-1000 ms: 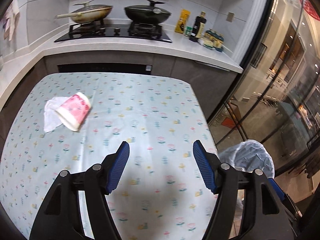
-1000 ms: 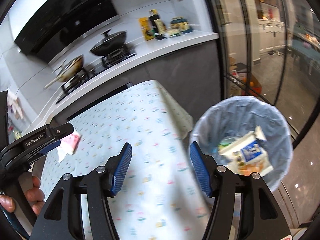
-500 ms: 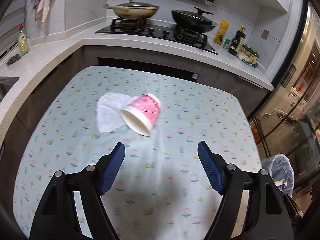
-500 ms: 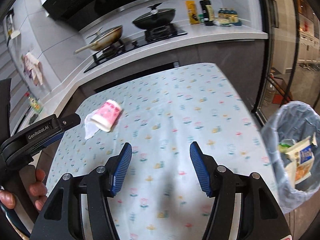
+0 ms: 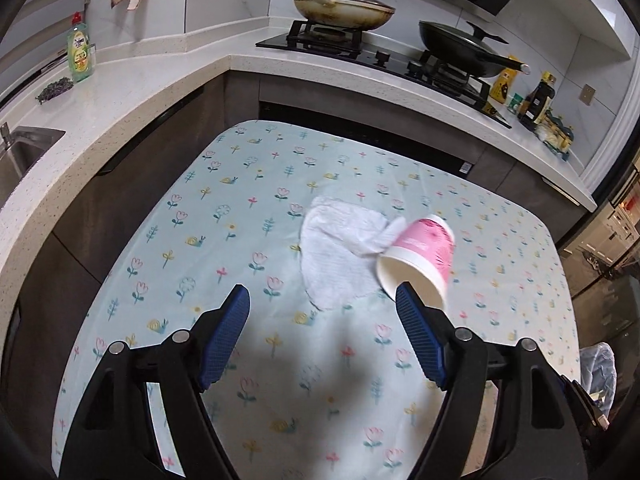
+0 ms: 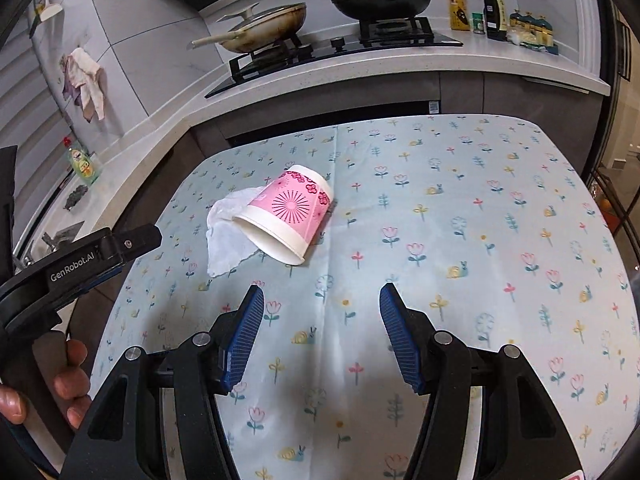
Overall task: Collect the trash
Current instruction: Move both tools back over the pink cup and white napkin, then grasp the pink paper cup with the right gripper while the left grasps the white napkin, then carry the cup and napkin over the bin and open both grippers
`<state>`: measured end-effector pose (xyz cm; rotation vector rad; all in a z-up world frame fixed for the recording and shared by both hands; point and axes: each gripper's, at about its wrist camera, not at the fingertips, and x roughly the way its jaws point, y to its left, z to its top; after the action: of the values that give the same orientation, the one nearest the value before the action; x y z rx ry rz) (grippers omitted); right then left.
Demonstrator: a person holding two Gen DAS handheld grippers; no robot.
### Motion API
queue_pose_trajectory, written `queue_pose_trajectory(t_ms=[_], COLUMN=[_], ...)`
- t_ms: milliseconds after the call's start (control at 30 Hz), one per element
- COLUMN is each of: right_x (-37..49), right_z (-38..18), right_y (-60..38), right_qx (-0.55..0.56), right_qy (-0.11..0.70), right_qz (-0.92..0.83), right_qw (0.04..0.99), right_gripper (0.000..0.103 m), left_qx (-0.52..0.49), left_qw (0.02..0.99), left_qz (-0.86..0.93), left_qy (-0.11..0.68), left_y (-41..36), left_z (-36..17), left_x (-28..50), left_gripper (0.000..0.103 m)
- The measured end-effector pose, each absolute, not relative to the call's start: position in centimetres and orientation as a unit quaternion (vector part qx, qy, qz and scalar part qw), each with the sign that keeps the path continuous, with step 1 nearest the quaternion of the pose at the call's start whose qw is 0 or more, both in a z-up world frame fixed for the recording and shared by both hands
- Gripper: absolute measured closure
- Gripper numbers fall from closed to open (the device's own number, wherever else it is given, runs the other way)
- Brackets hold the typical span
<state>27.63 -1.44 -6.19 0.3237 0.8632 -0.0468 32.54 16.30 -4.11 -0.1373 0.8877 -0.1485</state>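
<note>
Both grippers swung from the bin toward the desk [image 6: 500, 216]. Left gripper [image 5: 322, 308]: spread, empty. Right gripper [image 6: 320, 300]: spread, empty. Outstanding: pink paper cup [image 6: 288, 212] on its side, touching crumpled tissue [image 5: 340, 256], mid-desk. Bin [image 5: 598, 372] already holds trash.

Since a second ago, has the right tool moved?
Yes. The right tool has swung away from the trash bin toward the stove and the pink cup; the bin has left its view.
</note>
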Motion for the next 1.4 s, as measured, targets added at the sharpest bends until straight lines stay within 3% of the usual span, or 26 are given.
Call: queue_pose_trajectory(t_ms=[600, 700, 800, 867, 900, 967, 1033, 1100, 1200, 1400], right_x=[35.7, 35.8, 35.7, 35.5, 35.3, 34.8, 34.2, 33.4, 32.0, 28.1], right_z=[-11.1, -11.4, -11.6, -11.5, -11.4, -11.0, -10.7, -10.2, -9.5, -7.2], right_y=[-1.2, -2.1, -3.1, -3.8, -4.1, -4.8, -5.3, -5.9, -7.0, -9.9], right_qx=[0.153, 0.156, 0.169, 0.175, 0.177, 0.182, 0.184, 0.187, 0.192, 0.206], right_qy=[0.430, 0.430, 0.430, 0.426, 0.424, 0.419, 0.414, 0.410, 0.404, 0.385], right_qz=[-0.037, -0.042, -0.045, -0.047, -0.049, -0.051, -0.054, -0.058, -0.067, -0.088], right_qw=[0.889, 0.889, 0.886, 0.886, 0.887, 0.888, 0.890, 0.891, 0.892, 0.895], right_gripper=[0.047, 0.060, 0.082, 0.094, 0.094, 0.095, 0.096, 0.096, 0.097, 0.097], left_qx=[-0.082, -0.088, -0.096, -0.094, -0.093, -0.079, -0.072, -0.064, -0.055, -0.052], left_qw=[0.878, 0.872, 0.866, 0.864, 0.861, 0.864, 0.860, 0.861, 0.864, 0.873], left_qz=[-0.085, -0.087, -0.090, -0.093, -0.099, -0.099, -0.114, -0.118, -0.125, -0.144], left_qy=[0.464, 0.474, 0.483, 0.486, 0.490, 0.488, 0.491, 0.491, 0.485, 0.462], left_y=[15.5, 15.0, 14.5, 13.9, 13.6, 12.8, 12.0, 11.3, 10.3, 8.5], left_z=[-9.5, -10.6, -11.5, -11.8, -11.9, -11.9, -11.8, -11.6, -10.8, -7.7], left_x=[41.5, 42.6, 43.2, 43.2, 43.2, 42.9, 42.4, 41.8, 40.6, 37.2], left_gripper=[0.021, 0.021, 0.022, 0.029, 0.040, 0.051, 0.074, 0.089, 0.094, 0.096])
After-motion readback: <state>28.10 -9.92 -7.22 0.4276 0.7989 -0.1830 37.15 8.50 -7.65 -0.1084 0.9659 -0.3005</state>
